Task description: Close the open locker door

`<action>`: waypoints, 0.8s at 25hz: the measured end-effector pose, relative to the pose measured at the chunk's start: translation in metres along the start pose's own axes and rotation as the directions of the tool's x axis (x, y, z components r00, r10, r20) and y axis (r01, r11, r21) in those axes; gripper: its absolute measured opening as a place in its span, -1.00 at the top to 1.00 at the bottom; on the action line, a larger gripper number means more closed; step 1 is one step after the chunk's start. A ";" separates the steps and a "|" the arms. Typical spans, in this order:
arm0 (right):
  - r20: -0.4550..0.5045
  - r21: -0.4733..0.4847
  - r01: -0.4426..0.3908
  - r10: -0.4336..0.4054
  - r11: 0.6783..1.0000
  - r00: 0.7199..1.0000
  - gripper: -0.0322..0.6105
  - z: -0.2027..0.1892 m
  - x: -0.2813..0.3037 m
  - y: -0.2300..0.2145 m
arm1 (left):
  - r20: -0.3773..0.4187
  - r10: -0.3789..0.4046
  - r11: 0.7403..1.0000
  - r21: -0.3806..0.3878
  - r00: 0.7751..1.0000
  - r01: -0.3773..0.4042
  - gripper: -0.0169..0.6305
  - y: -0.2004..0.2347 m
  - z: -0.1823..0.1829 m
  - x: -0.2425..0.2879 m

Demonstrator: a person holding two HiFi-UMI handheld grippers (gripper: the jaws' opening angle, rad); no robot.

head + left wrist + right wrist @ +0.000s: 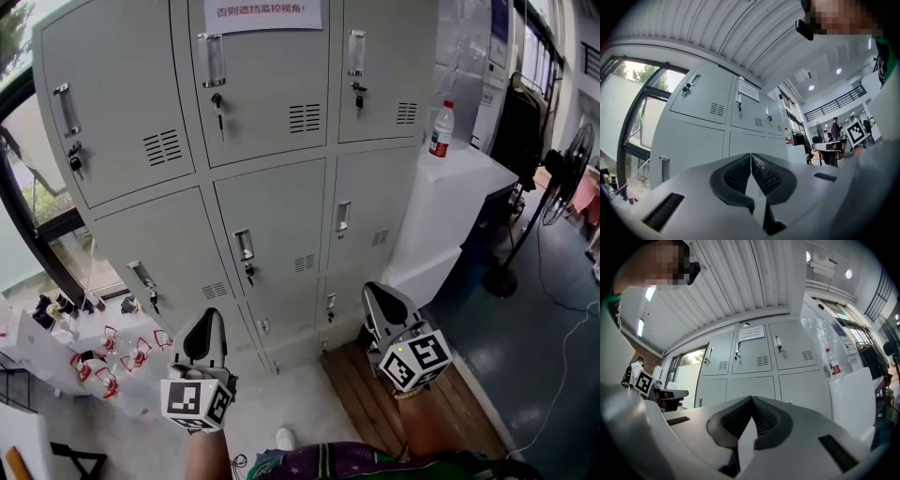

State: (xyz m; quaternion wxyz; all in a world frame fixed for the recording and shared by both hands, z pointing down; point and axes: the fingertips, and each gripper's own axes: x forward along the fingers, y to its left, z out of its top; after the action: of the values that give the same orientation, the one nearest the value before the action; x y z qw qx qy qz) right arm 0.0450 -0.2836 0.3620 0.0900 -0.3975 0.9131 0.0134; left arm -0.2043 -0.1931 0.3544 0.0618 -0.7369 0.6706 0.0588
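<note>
A bank of grey metal lockers (272, 141) stands in front of me, three columns wide. Every door I can see sits flush with its frame, with keys hanging in several locks. The lowest row is partly hidden behind the grippers. My left gripper (208, 314) is held low before the bottom left doors, shut and touching nothing. My right gripper (372, 289) hovers near the bottom right doors, also shut and empty. In the left gripper view the jaws (751, 154) meet, with the lockers (717, 122) beyond. In the right gripper view the jaws (751, 397) are likewise pressed together, facing the lockers (754, 366).
A white cabinet (450, 187) stands right of the lockers with a plastic bottle (441, 128) on top. A standing fan (562, 178) is further right. A wooden board (375, 403) lies on the floor under the right gripper. Small red-and-white items (103, 361) lie at the lower left.
</note>
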 end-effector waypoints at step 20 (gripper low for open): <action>-0.008 0.016 -0.001 0.001 1.000 1.000 0.89 0.000 -0.130 -0.029 | -0.033 0.059 0.998 0.015 0.998 -0.058 0.88 -0.105 -0.005 -0.084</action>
State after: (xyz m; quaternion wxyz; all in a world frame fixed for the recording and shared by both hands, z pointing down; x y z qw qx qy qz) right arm 0.1534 -0.2094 0.3864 0.0895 -0.3965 0.9136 0.0044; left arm -0.1081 -0.1019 0.3744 0.0538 -0.7174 0.6932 0.0436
